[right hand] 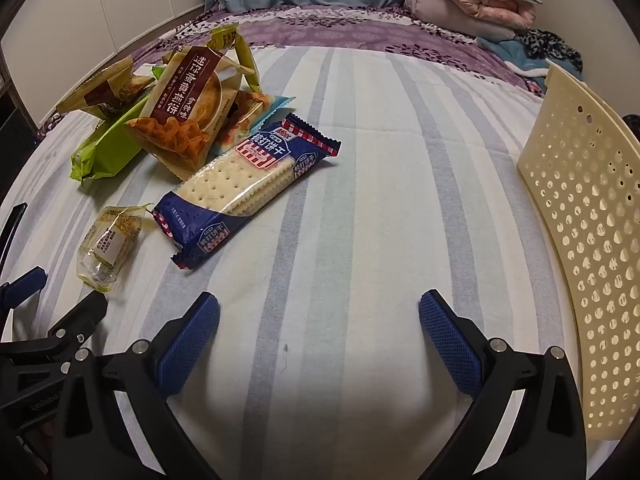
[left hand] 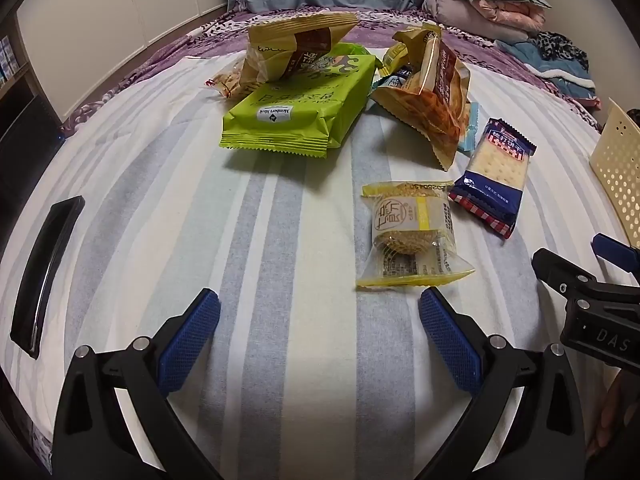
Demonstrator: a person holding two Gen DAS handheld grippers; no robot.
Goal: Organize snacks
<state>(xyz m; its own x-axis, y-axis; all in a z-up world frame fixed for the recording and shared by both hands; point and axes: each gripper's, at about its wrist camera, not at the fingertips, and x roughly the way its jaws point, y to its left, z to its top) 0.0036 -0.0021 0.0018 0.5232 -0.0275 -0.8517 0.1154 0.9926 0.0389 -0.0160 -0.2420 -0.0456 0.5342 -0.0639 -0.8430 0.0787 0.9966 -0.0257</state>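
Though cropped at the edge, a perforated basket [right hand: 592, 240].

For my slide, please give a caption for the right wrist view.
Open right gripper above striped bedsheet, facing cracker packet beside perforated basket.

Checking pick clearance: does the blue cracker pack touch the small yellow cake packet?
Apart. The left wrist view shows a strip of striped sheet between the blue cracker pack and the small yellow cake packet.
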